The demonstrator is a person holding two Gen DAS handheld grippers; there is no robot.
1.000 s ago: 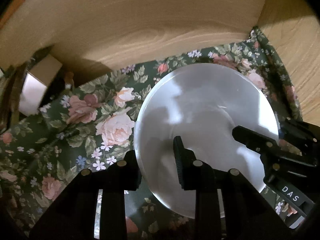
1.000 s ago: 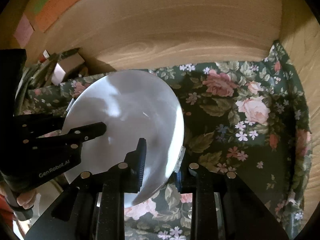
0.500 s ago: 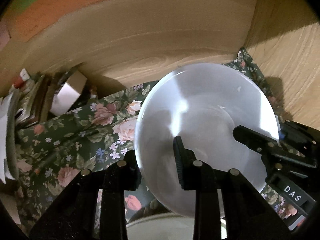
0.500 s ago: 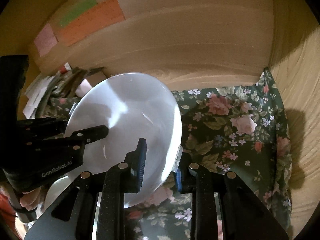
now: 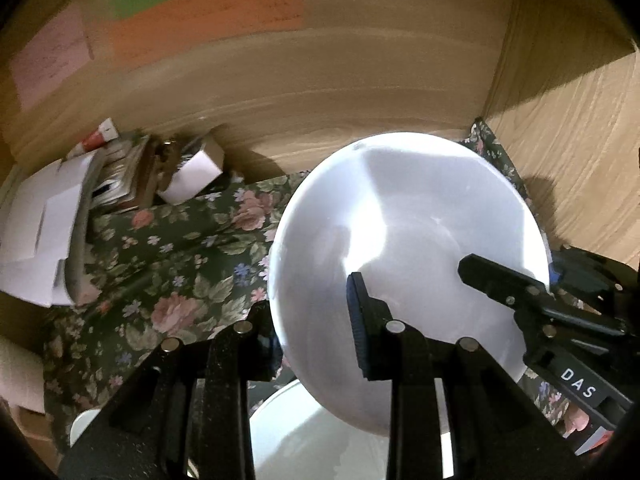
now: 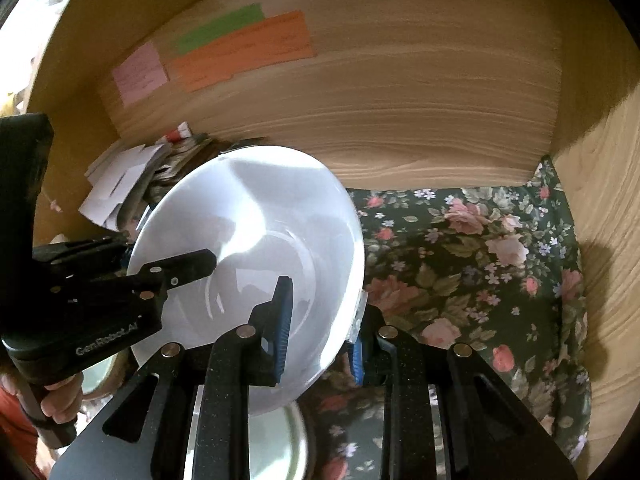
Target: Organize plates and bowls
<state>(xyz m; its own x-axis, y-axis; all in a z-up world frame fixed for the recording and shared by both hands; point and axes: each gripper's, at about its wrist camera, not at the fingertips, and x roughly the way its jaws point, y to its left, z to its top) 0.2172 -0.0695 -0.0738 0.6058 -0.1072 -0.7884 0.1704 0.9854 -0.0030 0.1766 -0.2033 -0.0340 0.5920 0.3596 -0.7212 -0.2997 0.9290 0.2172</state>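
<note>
A large white plate (image 5: 412,240) is held in the air between both grippers, above the floral cloth (image 5: 180,264). My left gripper (image 5: 312,336) is shut on the plate's left rim. My right gripper (image 6: 320,332) is shut on the plate's right rim (image 6: 256,240). Each gripper shows in the other's view, the right one (image 5: 560,320) at the plate's right edge and the left one (image 6: 112,292) at its left edge. A second white dish (image 5: 320,440) lies below the plate, partly hidden by the fingers; it also shows in the right wrist view (image 6: 288,440).
Wooden walls (image 6: 400,100) close in the back and right side (image 6: 608,240). Coloured paper notes (image 6: 240,52) are stuck on the back wall. A pile of papers and small boxes (image 5: 100,200) sits at the back left. Floral cloth (image 6: 480,260) lies open to the right.
Both grippers have lifted the plate up and back from the cloth. The notes on the wall, the paper pile and the lower dish have come into view.
</note>
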